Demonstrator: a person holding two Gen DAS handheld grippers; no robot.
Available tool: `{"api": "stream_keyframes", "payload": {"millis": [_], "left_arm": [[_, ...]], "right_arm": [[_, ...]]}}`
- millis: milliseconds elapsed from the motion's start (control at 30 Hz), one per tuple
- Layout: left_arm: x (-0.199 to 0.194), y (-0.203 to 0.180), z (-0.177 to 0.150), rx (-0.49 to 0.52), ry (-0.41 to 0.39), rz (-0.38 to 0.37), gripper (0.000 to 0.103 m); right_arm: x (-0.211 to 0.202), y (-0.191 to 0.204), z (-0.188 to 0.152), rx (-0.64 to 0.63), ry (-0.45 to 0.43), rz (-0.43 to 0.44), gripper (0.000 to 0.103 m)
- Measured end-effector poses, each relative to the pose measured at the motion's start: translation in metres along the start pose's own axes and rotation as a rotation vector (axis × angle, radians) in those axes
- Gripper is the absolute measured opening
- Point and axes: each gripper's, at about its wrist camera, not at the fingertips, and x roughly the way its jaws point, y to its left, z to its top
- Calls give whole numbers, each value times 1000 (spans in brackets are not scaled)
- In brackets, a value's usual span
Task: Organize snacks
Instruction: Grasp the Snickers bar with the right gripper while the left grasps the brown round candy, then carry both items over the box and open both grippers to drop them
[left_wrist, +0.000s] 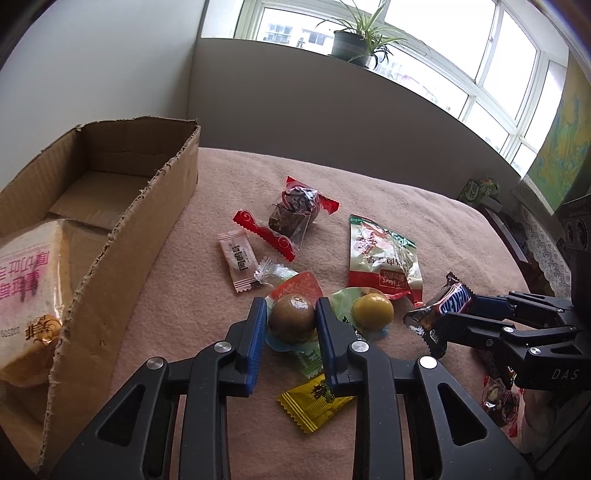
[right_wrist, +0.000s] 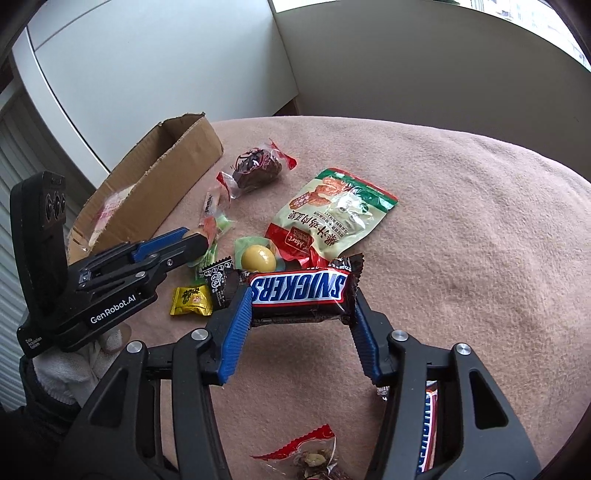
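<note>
Your right gripper (right_wrist: 301, 308) clamps a glossy Snickers bar (right_wrist: 300, 291) above the fuzzy pink blanket (right_wrist: 461, 258), while your left gripper (left_wrist: 291, 319) pinches a round brown wrapped ball (left_wrist: 293, 320) beside the torn cardboard box (left_wrist: 122, 258).

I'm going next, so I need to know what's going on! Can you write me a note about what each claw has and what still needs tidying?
Left claw: closed on the brown egg snack, low on the blanket.
Right claw: closed on a Snickers bar by its ends, just above the blanket.
Done: only the bread pack is in the cardboard box.
Left: both held snacks, plus the yellow egg snack, green pouch, red-wrapped dark snack, white candy, yellow candy, second Snickers and nut pack.
</note>
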Motion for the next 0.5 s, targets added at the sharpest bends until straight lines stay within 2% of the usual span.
{"api": "stream_keyframes", "payload": {"millis": [133,267,500], "left_arm": [[-17,-3,5,-3,-44,-31,25],[-41,-5,14,3,-115,-33,25],[-75,23,20,-34,-216,28,25]], "right_arm": [[-7,5,4,6,-26,19,54],[-18,27,18,-24,-75,31,54],[-38,73,46,-86,-194,37,54]]}}
